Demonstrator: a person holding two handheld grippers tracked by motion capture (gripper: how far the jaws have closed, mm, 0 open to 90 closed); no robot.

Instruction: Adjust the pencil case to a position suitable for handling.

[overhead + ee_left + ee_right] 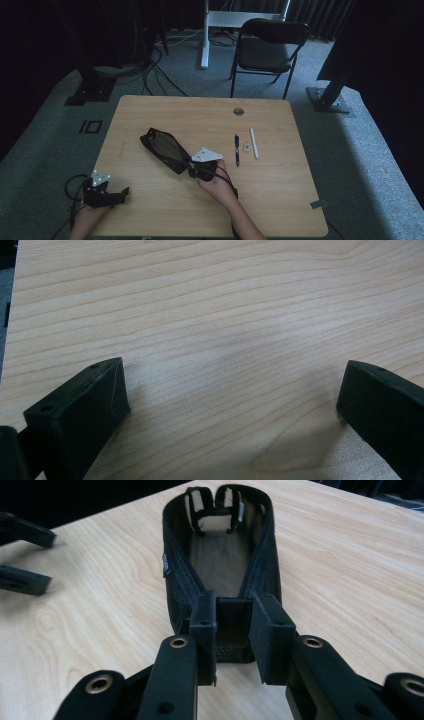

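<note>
Black mesh pencil case (164, 150) lies near the middle of the wooden table (280, 190), long axis running diagonally, far end toward the table's left rear. In my right gripper view the case (220, 560) stands open at the top: dark mesh walls, a stiffer black rim, a pale lining patch visible at the far end, a small tag on one outer wall. Its near end wall sits between my jaws.

Right gripper (192, 167) is clamped on that near end; the jaws have drawn in close, and the pads press the mesh from both sides. My right hand (216, 184) comes in from the bottom edge, forearm angled toward the table's centre, grey plate on top of the gripper.

Left gripper (122, 192) rests at the table's near left corner, held by my left hand (90, 212), well apart from the case. Its jaws stand wide apart over bare wood, nothing between them.

Right of the case, apart from it: a blue pen (237, 149), a white pen (254, 143), a small eraser (247, 147) between them.
</note>
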